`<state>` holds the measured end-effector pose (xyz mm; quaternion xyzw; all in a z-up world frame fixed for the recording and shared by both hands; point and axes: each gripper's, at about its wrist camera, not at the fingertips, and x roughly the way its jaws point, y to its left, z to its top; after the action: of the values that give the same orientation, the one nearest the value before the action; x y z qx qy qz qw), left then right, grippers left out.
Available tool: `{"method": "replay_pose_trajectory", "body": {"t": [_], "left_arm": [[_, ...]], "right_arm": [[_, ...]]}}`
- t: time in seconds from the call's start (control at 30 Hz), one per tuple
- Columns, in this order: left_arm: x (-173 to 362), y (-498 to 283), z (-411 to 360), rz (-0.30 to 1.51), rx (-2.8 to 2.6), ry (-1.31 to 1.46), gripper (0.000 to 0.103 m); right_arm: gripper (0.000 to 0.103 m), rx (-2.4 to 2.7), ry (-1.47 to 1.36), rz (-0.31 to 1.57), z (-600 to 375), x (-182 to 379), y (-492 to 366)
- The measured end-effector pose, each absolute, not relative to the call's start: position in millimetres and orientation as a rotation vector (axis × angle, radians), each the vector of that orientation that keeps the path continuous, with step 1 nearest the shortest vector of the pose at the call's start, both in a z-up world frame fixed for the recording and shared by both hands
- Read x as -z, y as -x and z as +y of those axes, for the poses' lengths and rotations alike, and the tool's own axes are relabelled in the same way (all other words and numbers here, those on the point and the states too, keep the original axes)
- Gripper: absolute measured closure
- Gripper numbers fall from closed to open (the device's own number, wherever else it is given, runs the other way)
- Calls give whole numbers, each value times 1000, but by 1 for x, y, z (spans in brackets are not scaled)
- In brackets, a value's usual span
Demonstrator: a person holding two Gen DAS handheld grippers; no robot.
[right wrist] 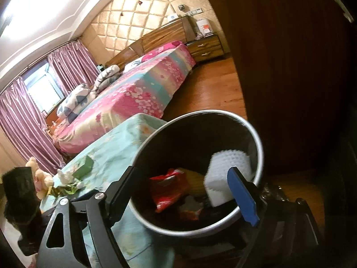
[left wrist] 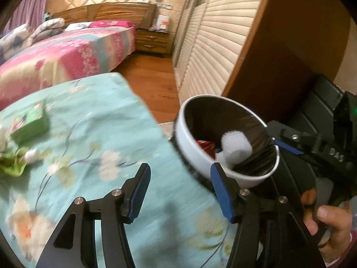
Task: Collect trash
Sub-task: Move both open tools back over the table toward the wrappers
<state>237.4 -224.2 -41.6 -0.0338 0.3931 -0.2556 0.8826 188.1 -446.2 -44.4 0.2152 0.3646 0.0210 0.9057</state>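
A round white-rimmed trash bin [left wrist: 189,145] with a black liner is tilted toward me beside the teal floral table [left wrist: 107,134]. It holds a white foam piece [left wrist: 236,147] and red wrappers [left wrist: 204,145]. My left gripper [left wrist: 180,189] is open and empty above the table, just left of the bin. In the right wrist view my right gripper [right wrist: 185,192] is wide open, with its jaws on either side of the bin [right wrist: 258,147], where the foam [right wrist: 225,174] and the red wrapper [right wrist: 169,189] show. A green wrapper [left wrist: 13,165] and crumpled tissue [left wrist: 31,155] lie on the table.
A green tissue box [left wrist: 31,122] sits at the table's far left. A plush toy [right wrist: 40,174] is at the table's end. A bed with a pink floral cover [left wrist: 55,55] stands beyond, a louvred wardrobe [left wrist: 218,44] and a dark wooden door [left wrist: 279,44] to the right.
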Motion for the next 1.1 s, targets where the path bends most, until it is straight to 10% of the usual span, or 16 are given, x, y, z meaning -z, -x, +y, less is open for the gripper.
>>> {"method": "replay_pose_trajectory", "body": {"t": [1.1], "left_arm": [[38,-178,-38,798,184,235,48]], "right_arm": [[15,-367,-384,863,-287,66,-205]]}}
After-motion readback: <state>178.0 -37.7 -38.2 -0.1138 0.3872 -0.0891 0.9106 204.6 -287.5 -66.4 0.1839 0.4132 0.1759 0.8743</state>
